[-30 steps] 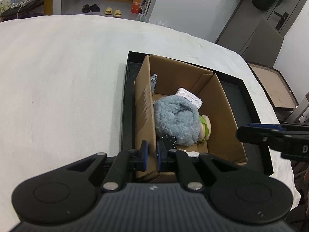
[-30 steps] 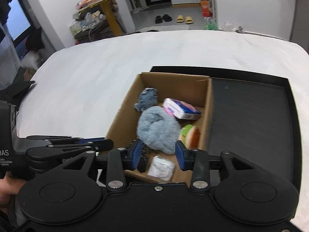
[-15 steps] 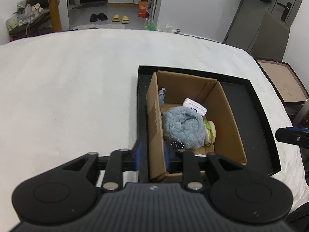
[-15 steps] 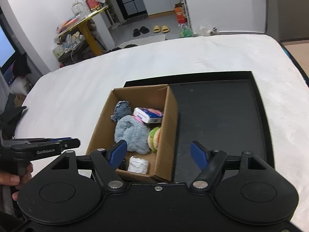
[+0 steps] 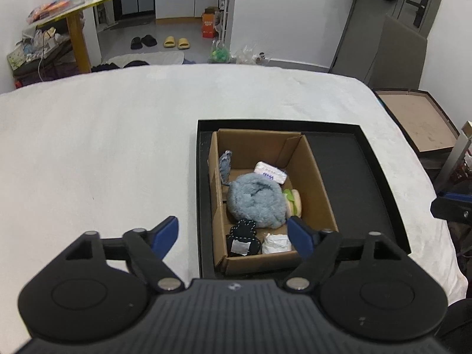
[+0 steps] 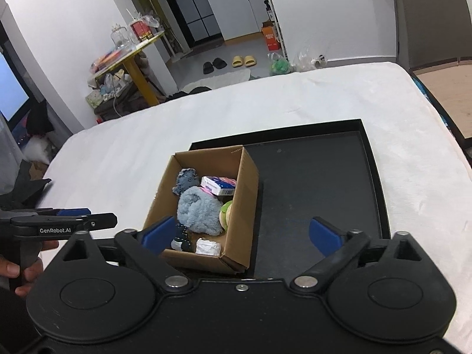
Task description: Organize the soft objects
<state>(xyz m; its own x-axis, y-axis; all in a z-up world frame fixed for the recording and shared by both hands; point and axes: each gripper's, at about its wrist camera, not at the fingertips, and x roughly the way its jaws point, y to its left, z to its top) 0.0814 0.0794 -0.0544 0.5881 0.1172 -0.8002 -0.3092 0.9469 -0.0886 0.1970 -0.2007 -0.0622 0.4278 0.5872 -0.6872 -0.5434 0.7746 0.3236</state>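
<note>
Left wrist view: left tongs [image 5: 233, 236] wide, just opened, empty, above the near end of the cardboard box [image 5: 317, 174] holding soft toys [image 5: 255, 203]. Right tongs [image 6: 240, 233] wide, just opened, empty, box below their left finger.

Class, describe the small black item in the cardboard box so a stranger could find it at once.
On the white cloth, find the black tray, then the cardboard box inside it. The black star-shaped pouch lies at the box's near end, beside a white packet; it alone is black with pale dotted edging.
</note>
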